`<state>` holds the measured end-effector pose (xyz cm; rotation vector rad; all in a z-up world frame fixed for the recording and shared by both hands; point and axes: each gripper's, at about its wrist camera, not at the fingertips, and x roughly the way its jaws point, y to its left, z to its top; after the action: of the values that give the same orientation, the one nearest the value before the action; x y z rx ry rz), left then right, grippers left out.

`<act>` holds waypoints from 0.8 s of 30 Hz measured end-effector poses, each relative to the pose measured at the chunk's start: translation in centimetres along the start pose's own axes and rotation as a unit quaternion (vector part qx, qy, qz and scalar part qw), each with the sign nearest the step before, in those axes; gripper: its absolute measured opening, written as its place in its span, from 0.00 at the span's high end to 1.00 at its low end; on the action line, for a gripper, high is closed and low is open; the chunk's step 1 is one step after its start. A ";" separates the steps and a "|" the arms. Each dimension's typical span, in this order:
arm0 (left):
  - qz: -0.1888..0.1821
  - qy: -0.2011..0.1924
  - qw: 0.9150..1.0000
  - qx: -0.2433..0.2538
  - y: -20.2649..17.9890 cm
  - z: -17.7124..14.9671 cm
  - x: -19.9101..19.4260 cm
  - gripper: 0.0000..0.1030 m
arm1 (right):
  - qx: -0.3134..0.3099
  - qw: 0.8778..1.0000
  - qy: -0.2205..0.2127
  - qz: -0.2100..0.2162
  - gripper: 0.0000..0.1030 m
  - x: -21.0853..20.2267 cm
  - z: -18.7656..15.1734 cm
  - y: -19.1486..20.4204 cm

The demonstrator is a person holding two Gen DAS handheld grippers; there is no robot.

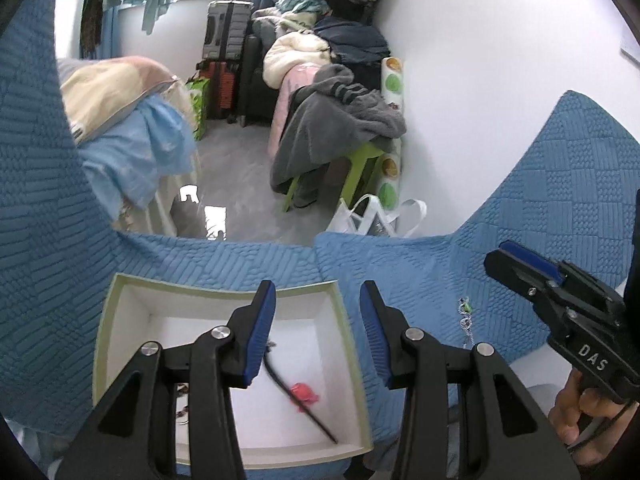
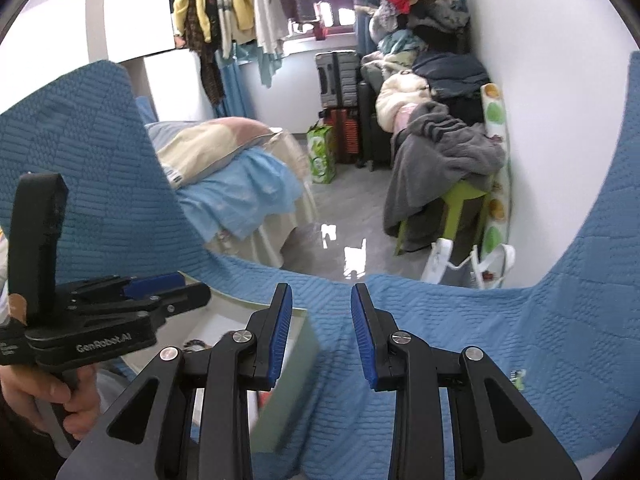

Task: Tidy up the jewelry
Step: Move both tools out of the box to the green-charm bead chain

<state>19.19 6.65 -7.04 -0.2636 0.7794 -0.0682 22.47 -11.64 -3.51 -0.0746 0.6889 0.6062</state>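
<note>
A square box (image 1: 120, 308) with a pale green rim and white inside lies on the blue quilt. In it are a black cord with a red flower charm (image 1: 305, 394) and a small dark piece (image 1: 182, 404) by its left wall. My left gripper (image 1: 318, 304) hovers over the box's right half, open, with nothing between its pads. A thin silver chain with a green bead (image 1: 465, 320) lies on the quilt to the right of the box. My right gripper (image 2: 321, 304) is open and empty above the quilt, between the box (image 2: 296, 344) and the green bead (image 2: 517, 378).
The blue quilted cover (image 1: 400, 272) ends at an edge ahead, with grey floor beyond. A bed with a pillow (image 1: 116, 80) stands at the left. A grey blanket over a green stool (image 1: 340, 128), suitcases (image 1: 224, 32) and a white bag (image 1: 372, 216) line the white wall.
</note>
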 end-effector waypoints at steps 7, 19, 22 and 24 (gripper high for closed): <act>-0.026 -0.008 1.000 0.014 -4.1 -0.6 1.3 0.57 | 0.021 0.999 -0.003 -0.024 0.73 -0.9 -1.4 -4.8; -0.079 0.018 0.996 0.024 -11.4 -4.1 7.0 0.57 | 0.060 0.994 0.021 -0.091 0.73 -1.2 -7.4 -16.0; -0.087 0.039 0.995 0.024 -12.9 -4.9 9.1 0.57 | 0.081 0.991 0.030 -0.100 0.73 -1.0 -9.2 -18.6; -0.097 0.051 0.994 0.022 -13.8 -5.5 10.3 0.57 | 0.100 0.990 0.036 -0.097 0.73 -0.6 -10.4 -20.0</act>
<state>23.14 -9.50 -14.27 -0.2950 0.8516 -0.2830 27.10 -31.20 -13.80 0.0231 0.7982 0.3481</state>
